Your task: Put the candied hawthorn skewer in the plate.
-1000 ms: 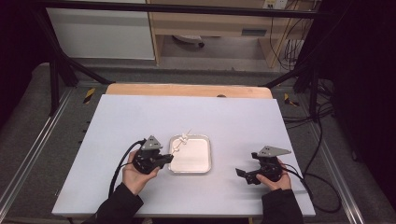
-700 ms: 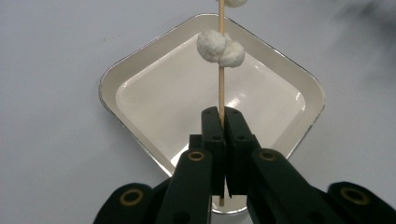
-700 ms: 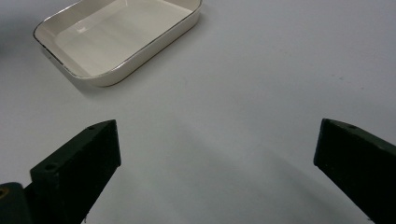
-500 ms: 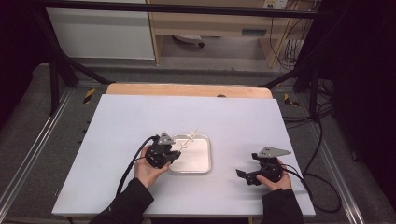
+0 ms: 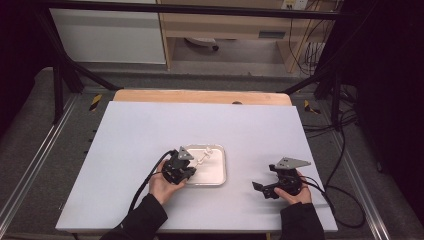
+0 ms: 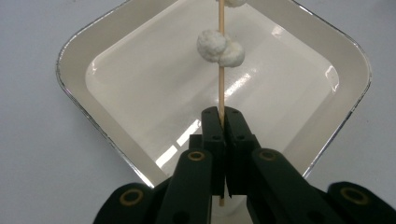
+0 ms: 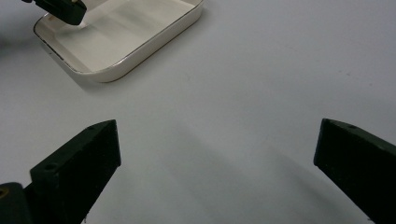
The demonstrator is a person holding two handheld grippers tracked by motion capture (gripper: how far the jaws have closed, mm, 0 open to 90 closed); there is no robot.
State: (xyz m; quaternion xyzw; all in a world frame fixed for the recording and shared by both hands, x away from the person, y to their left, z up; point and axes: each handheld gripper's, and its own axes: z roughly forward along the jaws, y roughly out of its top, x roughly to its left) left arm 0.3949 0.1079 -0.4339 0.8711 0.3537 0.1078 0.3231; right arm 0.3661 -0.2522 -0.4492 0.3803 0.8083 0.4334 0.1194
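- The left gripper (image 6: 223,122) has its fingers (image 6: 212,135) clenched on a thin wooden skewer (image 6: 221,70), which runs straight up from between them over the tray.
- Two white lumps (image 6: 219,46) sit side by side on the skewer, above the fingers and apart from them; a third white lump shows at the top edge of the left gripper view.
- The skewer's lower end sticks out just beneath the clenched fingers.
- The white tray (image 6: 79,100) lies on the pale table (image 5: 130,140); seen from above, the left gripper (image 5: 186,171) is at the tray's (image 5: 221,172) left edge, the skewer slanting across it.
- The right gripper (image 5: 261,188) rests low over the table, well apart from the tray on its right, fingers (image 7: 79,163) released and spread wide with only bare table between them.
- In the right gripper view the tray (image 7: 140,46) lies ahead at upper left.
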